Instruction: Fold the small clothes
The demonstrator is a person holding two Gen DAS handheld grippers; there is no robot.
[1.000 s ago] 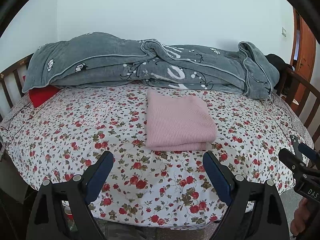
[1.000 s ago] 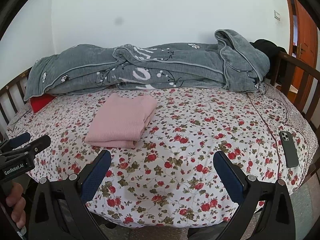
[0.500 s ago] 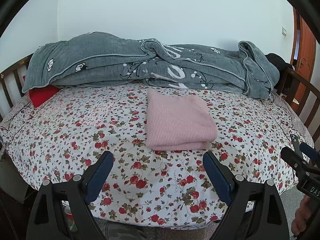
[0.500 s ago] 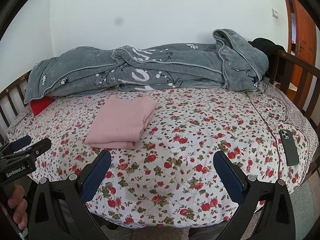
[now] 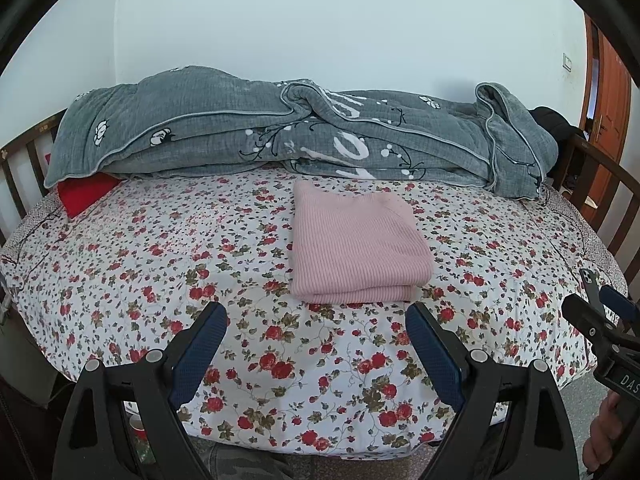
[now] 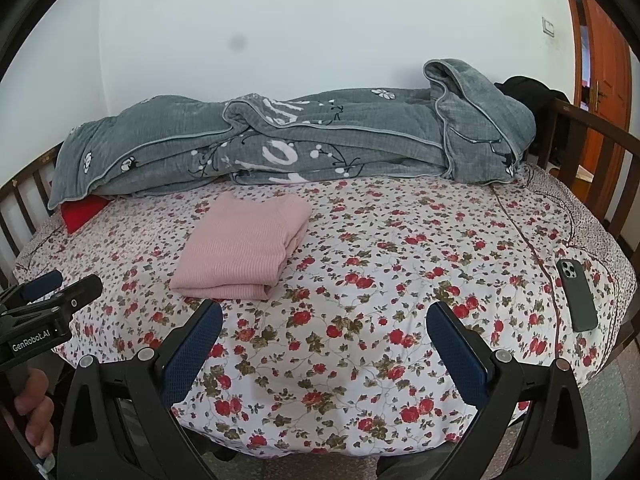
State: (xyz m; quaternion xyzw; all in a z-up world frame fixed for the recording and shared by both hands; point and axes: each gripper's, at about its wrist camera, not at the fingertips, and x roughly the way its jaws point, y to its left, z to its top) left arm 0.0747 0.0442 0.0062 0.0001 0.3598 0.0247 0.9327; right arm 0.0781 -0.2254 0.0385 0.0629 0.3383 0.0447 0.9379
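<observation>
On the bed with the flowery sheet [image 5: 120, 264], a pink knitted sweater [image 5: 356, 248] lies folded into a neat square, just in front of the big grey quilt [image 5: 280, 136] bunched up by the wall. Nothing has changed in the last little while. The sweater sits in the same spot, flat and tidy, and both tools hang in the same place near the front edge of the bed.

The left gripper [image 5: 316, 344] has its two blue pads spread wide apart, and it holds nothing. Only the flowery sheet shows between them. The right gripper [image 6: 324, 340] is spread wide too, and it is empty as well. Both are well short of the sweater and do not touch it.

A dark phone [image 6: 578, 296] lies on the sheet far off to the right side. A red pillow [image 5: 86, 194] peeks out from under the quilt on the left.

Since nothing moves and the sweater looks all folded, I think this piece is done. No other small clothes show on the bed, so the folding may be finished, or the person is waiting to fetch the next one.
</observation>
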